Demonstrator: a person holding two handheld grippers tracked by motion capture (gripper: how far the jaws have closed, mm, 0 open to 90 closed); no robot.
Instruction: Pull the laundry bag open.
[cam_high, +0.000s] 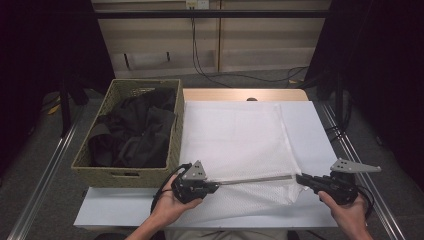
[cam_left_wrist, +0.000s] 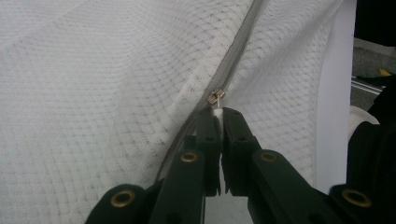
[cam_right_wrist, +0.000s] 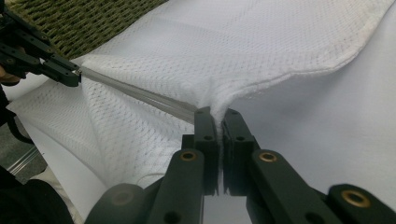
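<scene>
A white mesh laundry bag (cam_high: 240, 140) lies flat on the white table, its grey zipper (cam_high: 255, 179) stretched taut along the near edge. My left gripper (cam_high: 216, 186) is shut on the zipper's pull tab; in the left gripper view the brass slider (cam_left_wrist: 215, 97) sits just beyond my gripper (cam_left_wrist: 218, 112). My right gripper (cam_high: 298, 177) is shut on the bag's mesh at the zipper's other end, and the fabric bunches up between its jaws (cam_right_wrist: 217, 113). Farther off in the right gripper view, the left gripper (cam_right_wrist: 74, 77) holds the zipper's far end.
A woven basket (cam_high: 111, 170) full of dark clothes (cam_high: 135, 131) stands at the table's left, close beside the left gripper. The white table (cam_high: 310, 130) has bare surface to the right of the bag. Metal rails run along both sides on the floor.
</scene>
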